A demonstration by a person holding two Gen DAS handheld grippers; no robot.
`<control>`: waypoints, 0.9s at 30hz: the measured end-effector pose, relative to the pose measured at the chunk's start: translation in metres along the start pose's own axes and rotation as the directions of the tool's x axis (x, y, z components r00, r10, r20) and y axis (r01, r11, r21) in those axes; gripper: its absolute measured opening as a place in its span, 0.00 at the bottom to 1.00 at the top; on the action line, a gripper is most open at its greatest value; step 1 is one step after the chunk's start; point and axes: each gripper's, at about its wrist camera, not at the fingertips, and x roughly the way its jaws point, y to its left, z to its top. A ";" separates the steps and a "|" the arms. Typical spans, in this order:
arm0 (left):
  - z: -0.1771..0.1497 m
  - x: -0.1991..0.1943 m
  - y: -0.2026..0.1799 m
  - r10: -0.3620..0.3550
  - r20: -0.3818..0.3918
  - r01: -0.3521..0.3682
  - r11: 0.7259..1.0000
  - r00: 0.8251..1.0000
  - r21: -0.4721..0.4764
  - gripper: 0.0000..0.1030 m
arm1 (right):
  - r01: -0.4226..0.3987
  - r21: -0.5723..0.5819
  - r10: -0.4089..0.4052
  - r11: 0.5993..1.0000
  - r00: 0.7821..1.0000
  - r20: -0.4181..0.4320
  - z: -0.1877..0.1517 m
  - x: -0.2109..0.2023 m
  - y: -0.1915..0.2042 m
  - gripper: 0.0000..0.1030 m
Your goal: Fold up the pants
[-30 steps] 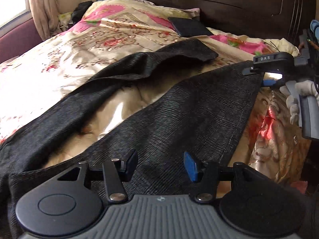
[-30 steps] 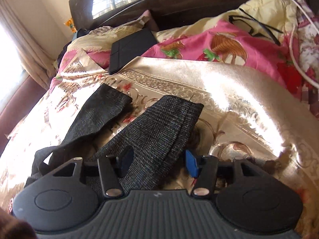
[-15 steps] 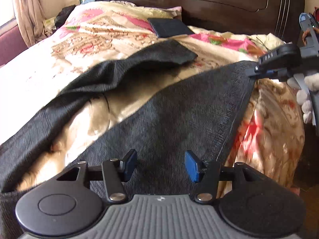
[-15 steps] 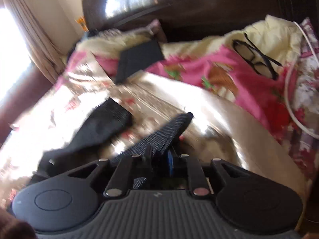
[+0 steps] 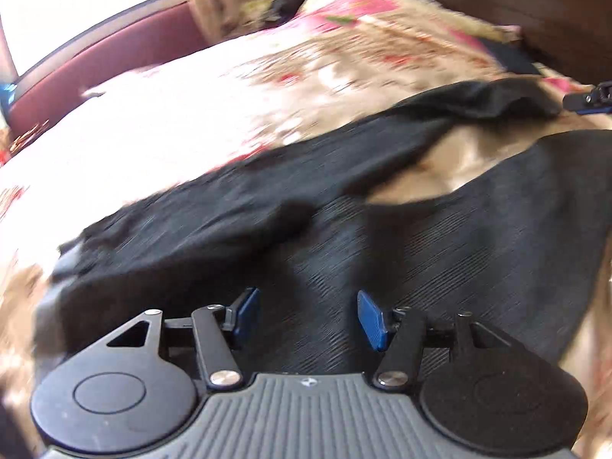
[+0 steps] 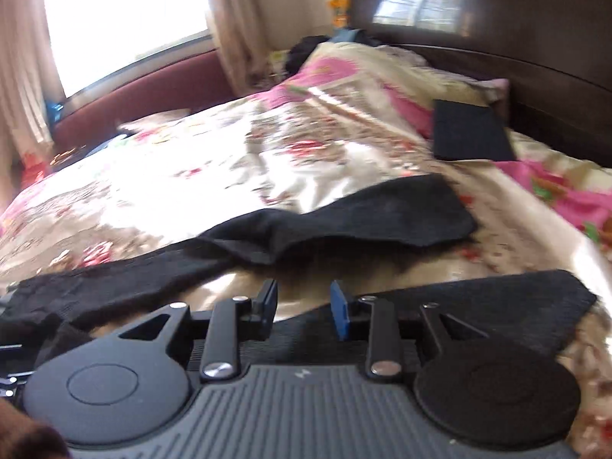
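The dark grey pants (image 5: 440, 252) lie spread on the bed, over a shiny floral bedspread (image 5: 199, 122), with the two legs apart so that a strip of the bedspread shows between them. In the left wrist view the left gripper (image 5: 308, 315) hangs above the wide part of the pants; its jaws have just been opening a little and stand apart, with nothing between the blue pads (image 5: 370, 319), only the cloth lying below them. The picture is blurred. At the right edge of this view a small part of the other gripper shows near the end of the far leg. In the right wrist view the right gripper (image 6: 304, 308) is above the gap between the two legs: the far leg (image 6: 344, 222) lies across the middle, and the near leg (image 6: 497, 306) lies low at the right, partly under the gripper body. Its jaws have just been opening; a narrow gap is between the pads and they hold nothing. A flat black case (image 6: 470, 130) rests on the pink part of the bedding, near the dark wooden headboard (image 6: 516, 49). A bright window (image 6: 126, 11) with curtains is beyond the bed.
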 end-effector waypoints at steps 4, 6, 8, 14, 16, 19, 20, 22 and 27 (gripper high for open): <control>-0.014 -0.005 0.046 -0.010 -0.039 0.007 0.998 0.999 -0.067 0.68 | -0.125 -0.183 0.113 0.975 0.991 -0.072 0.008 0.041 0.074 0.31; -0.006 -0.017 0.068 0.000 0.011 0.001 0.998 1.000 -0.063 0.68 | -0.181 -0.287 0.156 0.941 0.982 -0.107 0.015 0.059 0.107 0.36; 0.008 -0.025 0.094 0.000 0.070 0.003 0.999 0.998 -0.047 0.72 | -0.253 -0.383 0.211 0.888 0.966 -0.149 0.024 0.081 0.141 0.43; 0.055 0.021 0.166 0.055 0.043 -0.059 0.994 0.998 0.089 0.83 | -0.419 -0.542 0.254 0.728 0.900 -0.354 0.048 0.166 0.221 0.43; 0.061 0.047 0.190 0.077 0.001 -0.077 0.992 0.997 0.102 0.83 | -0.461 -0.573 0.255 0.677 0.878 -0.405 0.052 0.188 0.238 0.43; 0.067 0.082 0.217 0.024 -0.081 -0.018 0.997 0.996 0.074 0.83 | -0.507 -0.591 0.237 0.628 0.848 -0.475 0.056 0.215 0.256 0.43; 0.067 0.091 0.221 0.015 -0.102 -0.007 0.997 0.995 0.078 0.83 | -0.523 -0.592 0.228 0.613 0.835 -0.502 0.055 0.223 0.260 0.43; 0.061 0.109 0.224 0.006 -0.141 0.009 0.995 0.990 0.103 0.86 | -0.567 -0.590 0.183 0.574 0.792 -0.583 0.046 0.245 0.267 0.47; 0.058 0.133 0.244 -0.029 -0.188 0.036 0.999 0.982 0.035 1.00 | -0.599 -0.560 0.198 0.572 0.763 -0.615 0.043 0.260 0.262 0.57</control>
